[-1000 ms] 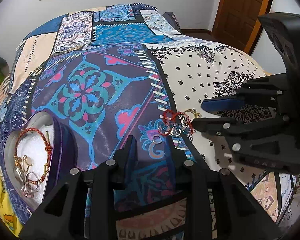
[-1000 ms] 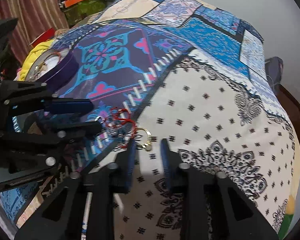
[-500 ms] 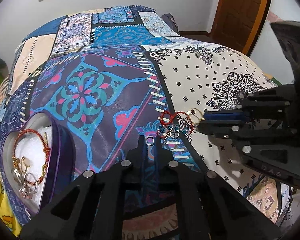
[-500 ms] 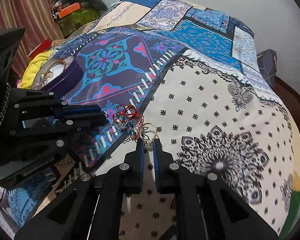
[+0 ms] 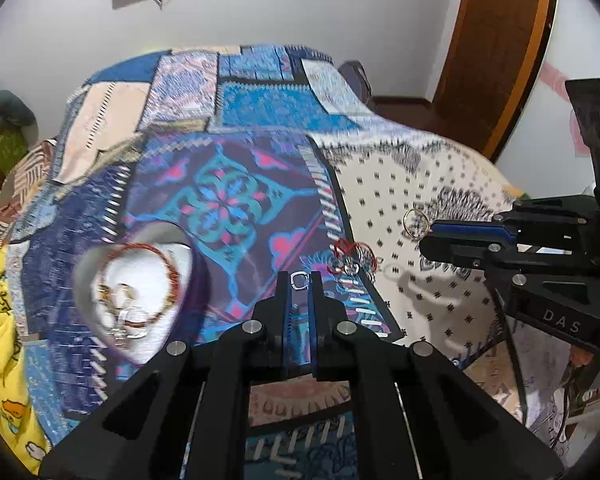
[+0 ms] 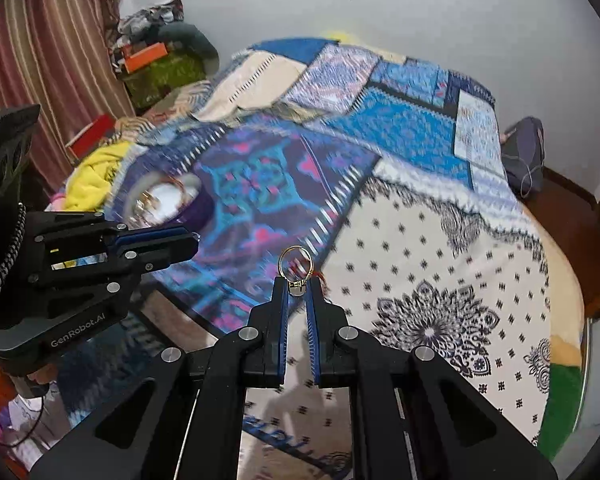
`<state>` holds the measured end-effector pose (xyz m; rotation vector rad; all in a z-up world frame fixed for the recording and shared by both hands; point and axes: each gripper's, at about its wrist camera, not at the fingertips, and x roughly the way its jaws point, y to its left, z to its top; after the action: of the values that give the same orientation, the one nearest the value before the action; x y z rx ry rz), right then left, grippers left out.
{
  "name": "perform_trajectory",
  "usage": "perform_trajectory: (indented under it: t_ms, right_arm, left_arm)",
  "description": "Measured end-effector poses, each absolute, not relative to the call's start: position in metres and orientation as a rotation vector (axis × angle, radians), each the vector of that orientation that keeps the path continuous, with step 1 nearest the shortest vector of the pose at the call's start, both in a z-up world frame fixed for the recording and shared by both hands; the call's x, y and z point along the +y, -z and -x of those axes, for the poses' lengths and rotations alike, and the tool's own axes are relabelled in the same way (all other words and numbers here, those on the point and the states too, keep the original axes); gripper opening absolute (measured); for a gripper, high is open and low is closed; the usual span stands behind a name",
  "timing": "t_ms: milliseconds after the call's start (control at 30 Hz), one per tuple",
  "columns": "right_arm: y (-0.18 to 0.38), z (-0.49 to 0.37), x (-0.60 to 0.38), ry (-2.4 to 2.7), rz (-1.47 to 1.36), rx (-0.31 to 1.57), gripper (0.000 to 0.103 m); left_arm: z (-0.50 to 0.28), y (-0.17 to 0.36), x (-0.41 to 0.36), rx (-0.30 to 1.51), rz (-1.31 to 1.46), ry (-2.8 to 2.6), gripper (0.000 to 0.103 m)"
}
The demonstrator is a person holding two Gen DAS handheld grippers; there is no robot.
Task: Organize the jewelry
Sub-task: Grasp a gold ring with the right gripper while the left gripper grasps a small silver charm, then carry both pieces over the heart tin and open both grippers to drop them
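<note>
My left gripper (image 5: pixel 299 280) is shut on a small silver ring (image 5: pixel 298 281), held above the patchwork bedspread. My right gripper (image 6: pixel 297 286) is shut on a gold ring (image 6: pixel 295 266) and holds it in the air; that ring also shows in the left wrist view (image 5: pixel 416 223). A tangle of red cord bracelet and small silver pieces (image 5: pixel 352 260) lies on the bedspread between the two grippers. A purple heart-shaped box (image 5: pixel 140 292) with a white lining sits to the left and holds a red cord bracelet (image 5: pixel 156 252) and several rings.
The bedspread (image 5: pixel 236 200) covers a bed. A yellow blanket (image 5: pixel 0 320) lies at its left edge. A wooden door (image 5: pixel 496 40) stands at the right. Clothes and boxes (image 6: pixel 152 60) are piled by the curtain beyond the bed.
Both grippers have closed on rings and lifted them off the bedspread. The views have risen and pulled back from the red tangle.
</note>
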<state>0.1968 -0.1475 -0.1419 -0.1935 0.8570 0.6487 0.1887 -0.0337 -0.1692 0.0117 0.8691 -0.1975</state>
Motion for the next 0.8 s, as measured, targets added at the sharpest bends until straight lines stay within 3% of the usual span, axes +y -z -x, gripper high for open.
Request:
perform_trajectory:
  t_ms: [800]
  right_arm:
    - [0.101, -0.168, -0.057, -0.764, 0.178, 0.732, 0.008]
  left_arm:
    - [-0.140, 0.097, 0.058, 0.678, 0.064, 0.090, 0.006]
